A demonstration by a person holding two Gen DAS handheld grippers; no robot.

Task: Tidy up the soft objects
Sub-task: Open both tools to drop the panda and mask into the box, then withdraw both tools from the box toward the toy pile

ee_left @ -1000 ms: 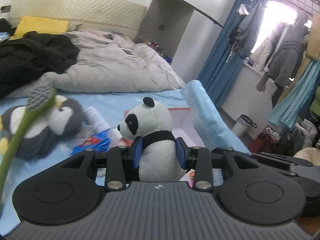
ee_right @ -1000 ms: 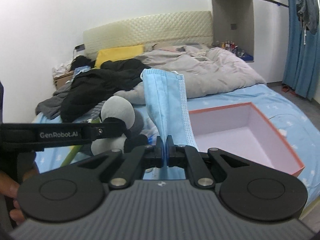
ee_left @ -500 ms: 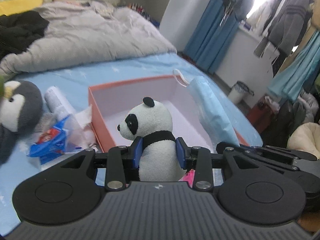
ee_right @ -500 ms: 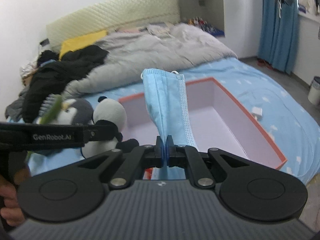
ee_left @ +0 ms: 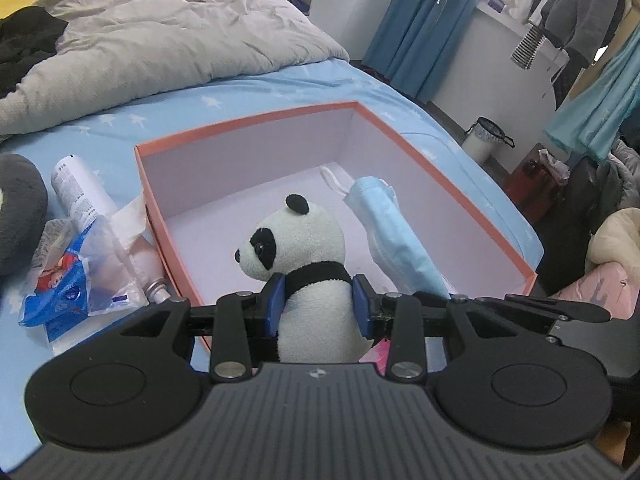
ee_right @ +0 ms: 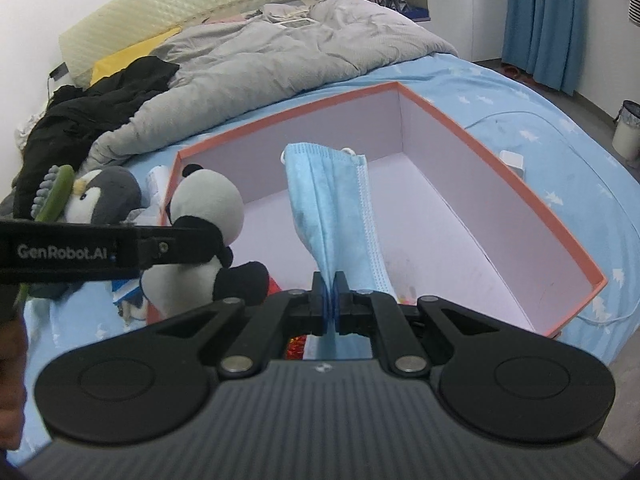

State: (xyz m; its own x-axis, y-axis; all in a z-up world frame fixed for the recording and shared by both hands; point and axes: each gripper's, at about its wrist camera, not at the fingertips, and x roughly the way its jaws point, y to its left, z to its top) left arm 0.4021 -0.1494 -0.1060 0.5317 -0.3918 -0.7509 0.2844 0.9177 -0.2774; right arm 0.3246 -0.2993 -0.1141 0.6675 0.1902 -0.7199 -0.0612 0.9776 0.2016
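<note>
Looking along the left gripper [ee_left: 318,306], its two blue pads [ee_left: 273,303] squeeze a panda [ee_left: 308,268] at the neck and sides. The panda sits upright and faces left, held over the near edge of a box [ee_left: 248,128]. The box is orange outside and pale inside, and it lies on a blue sheet [ee_left: 248,88]. A blue mask [ee_left: 394,236] hangs over the box, just right of the panda. Left of the box lie a white can [ee_left: 78,190] and a crinkly blue wrapper [ee_left: 66,284]. A grey blanket [ee_left: 160,44] is piled up behind.

Looking along the right gripper [ee_right: 330,300], its jaws are pressed together on the mask [ee_right: 336,216]. The mask stands up from the jaws, above the inside of the box [ee_right: 500,168]. The panda [ee_right: 204,236] is on the left, held over the box's left wall by the left gripper's black arm. A grey penguin [ee_right: 102,198] lies further left on the sheet [ee_right: 560,152], with a green stalk [ee_right: 56,196] in front of it.
</note>
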